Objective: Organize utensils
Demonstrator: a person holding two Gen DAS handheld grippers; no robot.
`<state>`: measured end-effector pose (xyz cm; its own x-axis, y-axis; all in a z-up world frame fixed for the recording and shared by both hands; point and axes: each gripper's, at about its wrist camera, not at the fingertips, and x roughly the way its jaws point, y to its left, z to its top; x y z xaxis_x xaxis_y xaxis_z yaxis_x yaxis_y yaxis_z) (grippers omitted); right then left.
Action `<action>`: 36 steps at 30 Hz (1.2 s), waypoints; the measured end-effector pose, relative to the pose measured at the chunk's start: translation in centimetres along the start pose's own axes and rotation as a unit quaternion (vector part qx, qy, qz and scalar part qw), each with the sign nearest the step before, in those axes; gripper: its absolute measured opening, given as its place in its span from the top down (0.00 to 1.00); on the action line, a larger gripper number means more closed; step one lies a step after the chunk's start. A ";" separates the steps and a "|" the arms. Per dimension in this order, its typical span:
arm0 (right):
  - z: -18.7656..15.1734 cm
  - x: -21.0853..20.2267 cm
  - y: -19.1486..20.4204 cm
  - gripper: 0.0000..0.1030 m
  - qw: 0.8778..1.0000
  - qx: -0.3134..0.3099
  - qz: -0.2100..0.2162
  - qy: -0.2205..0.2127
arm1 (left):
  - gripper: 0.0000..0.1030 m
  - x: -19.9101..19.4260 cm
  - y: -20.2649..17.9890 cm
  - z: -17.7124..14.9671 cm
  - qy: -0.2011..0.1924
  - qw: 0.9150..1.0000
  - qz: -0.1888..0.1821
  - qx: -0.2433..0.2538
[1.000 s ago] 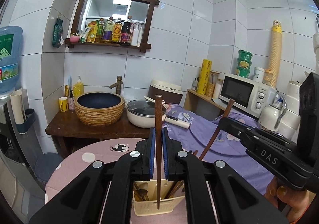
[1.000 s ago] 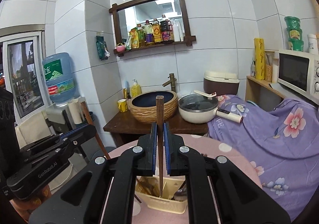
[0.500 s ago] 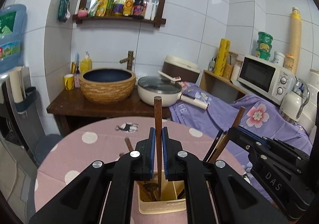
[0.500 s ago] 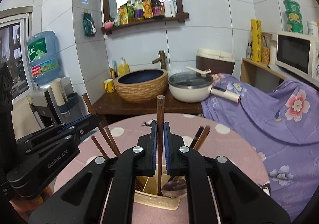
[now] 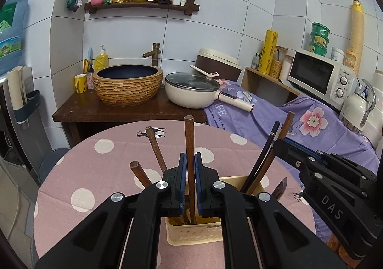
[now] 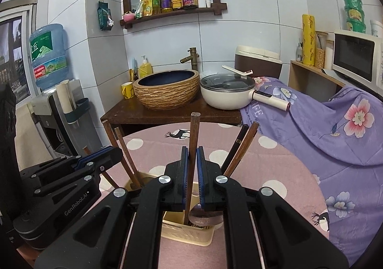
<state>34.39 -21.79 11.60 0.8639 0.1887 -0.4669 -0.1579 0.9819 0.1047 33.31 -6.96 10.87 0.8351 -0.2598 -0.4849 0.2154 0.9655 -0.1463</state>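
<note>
1. Left gripper (image 5: 188,168) is clamped on an upright brown wooden stick (image 5: 189,139); its lower end reaches into the cream basket (image 5: 191,235)
2. Right gripper (image 6: 192,161) is clamped on a second wooden stick (image 6: 194,132), also upright, its tip down inside the same basket
3. Round table (image 5: 115,156) in a pink dotted cloth carries the basket near its front edge
4. Several more sticks (image 5: 153,147) lean out of the basket, and a spoon bowl (image 6: 203,215) lies in it

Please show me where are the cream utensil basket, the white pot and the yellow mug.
cream utensil basket (image 5: 191,235), left wrist view, front wall.
white pot (image 5: 189,98), left wrist view, side wall.
yellow mug (image 6: 127,90), right wrist view, body.
</note>
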 end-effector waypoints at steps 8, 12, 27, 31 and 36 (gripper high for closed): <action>0.2 -4.3 -0.7 0.31 0.998 -0.008 -0.005 -0.061 | 0.43 -4.6 0.6 -0.8 -0.051 0.999 -0.007 0.008; -0.6 -8.3 -0.1 0.18 0.993 -0.031 -0.026 -0.107 | 0.14 -8.7 1.7 -1.6 -0.097 0.995 0.005 -0.001; -15.8 -19.8 2.2 0.05 0.990 0.004 -0.008 -0.141 | 0.06 -18.8 4.4 -14.0 -0.130 0.990 0.049 -0.034; -19.8 -21.8 3.9 0.05 0.989 -0.037 -0.017 -0.143 | 0.06 -20.4 2.9 -17.5 -0.125 0.990 0.068 0.012; -23.6 -24.1 5.8 0.05 0.987 -0.084 -0.015 -0.138 | 0.06 -21.7 1.5 -20.8 -0.111 0.991 0.074 0.024</action>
<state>1.40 -20.23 2.76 0.9633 0.1698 -0.2078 -0.1866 0.9804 -0.0639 5.00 -0.23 3.19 0.9489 -0.1110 -0.2953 0.1022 0.9937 -0.0452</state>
